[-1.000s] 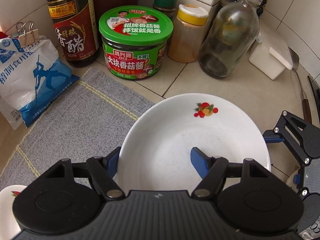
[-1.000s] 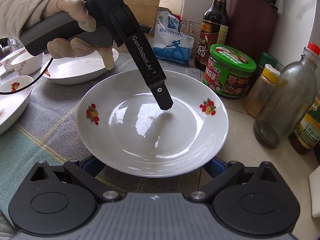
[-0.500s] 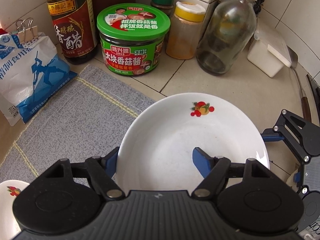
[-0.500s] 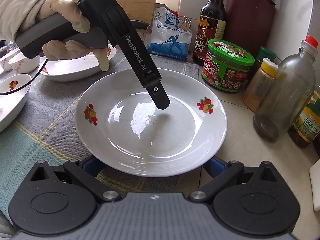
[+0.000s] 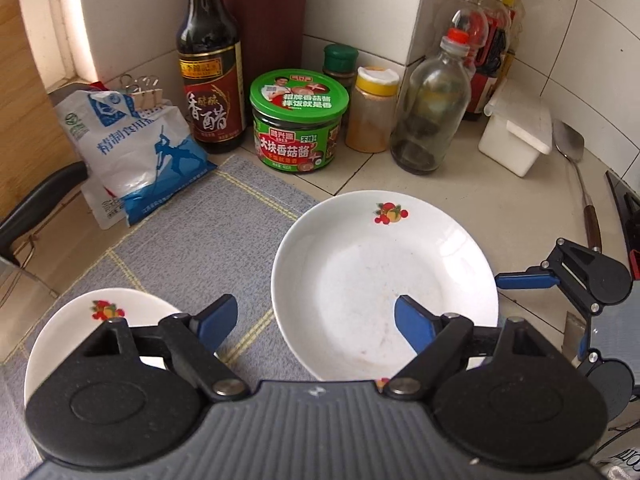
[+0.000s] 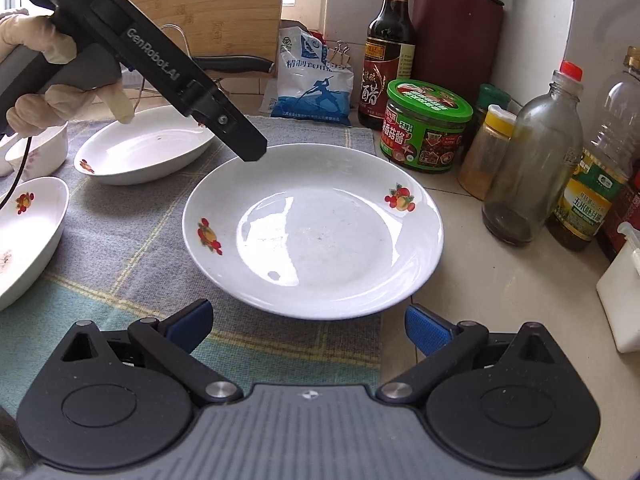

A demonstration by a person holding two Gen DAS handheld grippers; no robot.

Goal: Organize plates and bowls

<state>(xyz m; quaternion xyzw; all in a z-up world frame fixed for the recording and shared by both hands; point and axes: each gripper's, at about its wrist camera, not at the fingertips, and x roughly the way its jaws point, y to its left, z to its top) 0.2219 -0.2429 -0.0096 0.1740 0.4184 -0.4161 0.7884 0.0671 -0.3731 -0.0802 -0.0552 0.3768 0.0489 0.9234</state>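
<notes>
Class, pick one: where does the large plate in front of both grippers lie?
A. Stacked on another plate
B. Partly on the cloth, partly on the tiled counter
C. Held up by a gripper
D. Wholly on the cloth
B: the plate overlaps the cloth edge and the counter, with neither gripper touching it.

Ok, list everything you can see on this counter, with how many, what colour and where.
centre plate: one, white, fruit print, half on mat
side plates: two, white, on mat, left
bowl: one, white, far left
mat: one, grey-green, left counter
vinegar bottle: one, dark, back
jar: one, green lid, beside vinegar bottle
glass bottle: one, clear, right
salt bag: one, white-blue, back
left gripper: one, black, jaws just been opening, holding nothing
right gripper: one, black, open, before centre plate
</notes>
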